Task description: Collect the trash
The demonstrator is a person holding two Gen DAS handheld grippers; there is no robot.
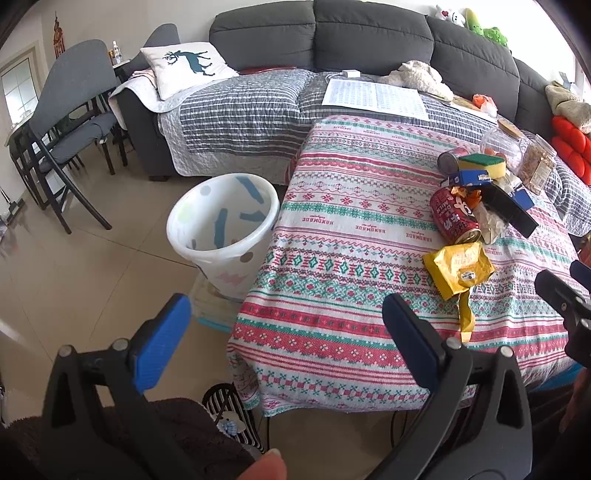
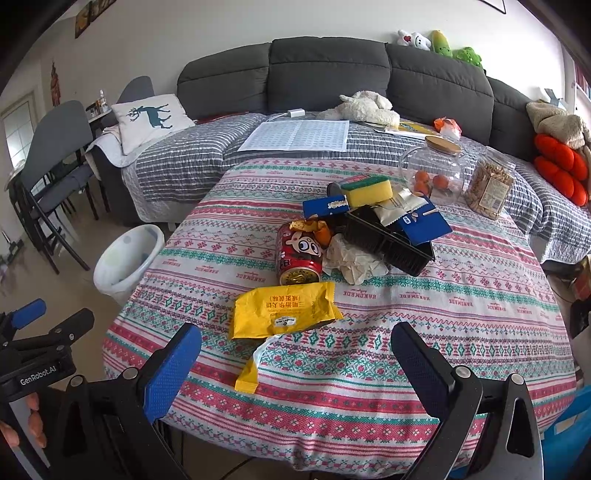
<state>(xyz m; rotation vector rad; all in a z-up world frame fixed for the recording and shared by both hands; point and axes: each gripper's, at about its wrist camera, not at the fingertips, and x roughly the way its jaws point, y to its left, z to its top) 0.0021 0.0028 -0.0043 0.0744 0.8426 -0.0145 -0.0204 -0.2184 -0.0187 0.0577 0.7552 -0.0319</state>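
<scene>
- A dark grey sofa point(image 2: 328, 74) runs along a plain white wall point(image 2: 221, 33), its seat covered by a grey-and-white striped quilt point(image 2: 184, 162).
- A white cushion point(image 2: 151, 118) printed with a teal deer leans at the sofa's left end.
- Plush toys point(image 2: 439, 44) sit along the top of the backrest; red cushions point(image 2: 561, 166) are piled at the right end.
- A tabletop under a red, green and white patterned cloth point(image 2: 443, 314) stands in front of the sofa.
- Dark folding chairs point(image 1: 70, 122) with grey seats stand to the left on glossy beige floor tiles point(image 1: 74, 266).
- Daylight enters through a window point(image 1: 20, 88) at far left.
</scene>
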